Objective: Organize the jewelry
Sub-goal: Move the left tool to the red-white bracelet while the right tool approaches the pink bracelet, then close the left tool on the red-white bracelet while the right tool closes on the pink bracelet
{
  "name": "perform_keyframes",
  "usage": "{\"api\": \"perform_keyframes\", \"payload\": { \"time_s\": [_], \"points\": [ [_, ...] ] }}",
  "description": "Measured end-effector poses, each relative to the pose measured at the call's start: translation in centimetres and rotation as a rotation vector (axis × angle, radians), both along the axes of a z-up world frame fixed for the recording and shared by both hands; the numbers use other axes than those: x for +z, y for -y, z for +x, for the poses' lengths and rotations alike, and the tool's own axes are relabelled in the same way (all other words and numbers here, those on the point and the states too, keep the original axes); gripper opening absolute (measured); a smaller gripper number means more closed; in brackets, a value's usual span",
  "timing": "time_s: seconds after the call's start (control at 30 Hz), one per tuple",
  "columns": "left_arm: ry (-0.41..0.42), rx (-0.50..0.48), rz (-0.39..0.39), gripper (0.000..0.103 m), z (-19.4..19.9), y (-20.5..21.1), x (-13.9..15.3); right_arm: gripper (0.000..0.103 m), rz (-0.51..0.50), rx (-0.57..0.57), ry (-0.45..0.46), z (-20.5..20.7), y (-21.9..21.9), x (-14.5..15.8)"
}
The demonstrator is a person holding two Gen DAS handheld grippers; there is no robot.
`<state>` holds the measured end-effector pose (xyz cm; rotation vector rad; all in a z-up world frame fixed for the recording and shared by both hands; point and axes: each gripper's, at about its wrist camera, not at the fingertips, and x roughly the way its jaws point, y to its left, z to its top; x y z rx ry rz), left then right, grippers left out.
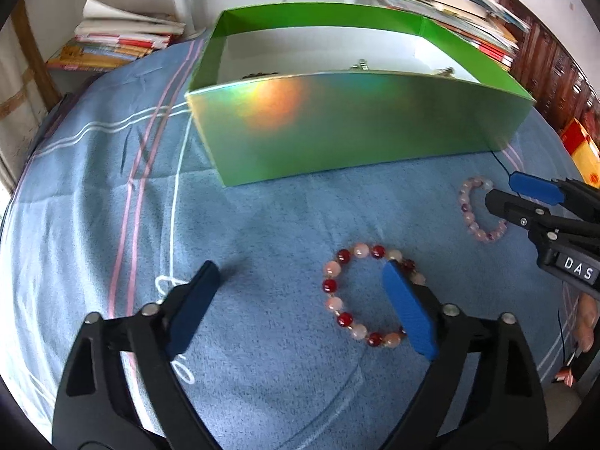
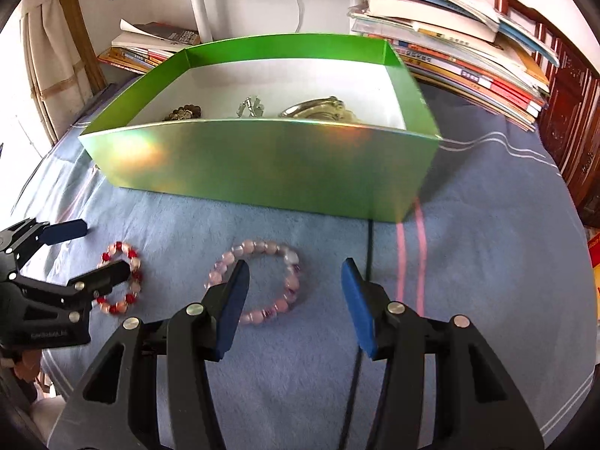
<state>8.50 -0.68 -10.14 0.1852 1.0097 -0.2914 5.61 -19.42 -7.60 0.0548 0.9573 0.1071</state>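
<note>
Hanging low over the blue striped cloth [image 1: 262, 225], the left gripper [image 1: 300, 300] has its fingers spread wide, one tip inside the red and pink bracelet [image 1: 333, 302]. The right gripper [image 2: 294, 300] is spread too, one finger inside the pale pink bracelet [image 2: 290, 281]. Further back sits the green box [image 2: 262, 165] with some metal jewelry [image 2: 311, 108] inside, book stacks [image 2: 468, 60] behind it.

The green box [image 2: 262, 165] is open on top, so there's room to drop in from above, though its tall front wall blocks a straight push from the near side. The blue cloth [image 1: 262, 232] in front has open patches between the two bracelets. Book stacks [image 2: 468, 56] crowd right behind the box.
</note>
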Motion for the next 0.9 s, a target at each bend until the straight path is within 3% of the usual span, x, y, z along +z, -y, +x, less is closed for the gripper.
{"api": "perform_keyframes", "payload": {
  "time_s": [0.23,0.9],
  "points": [
    [0.001,-0.034,-0.002,0.075,-0.4,0.8,0.2,0.049,-0.030,0.047,-0.001,-0.5,-1.3,-0.4],
    [-0.003,-0.060,-0.001,0.079,-1.0,1.7,0.0,0.049,-0.051,0.063,-0.005,-0.2,-2.2,-0.5]
  ]
}}
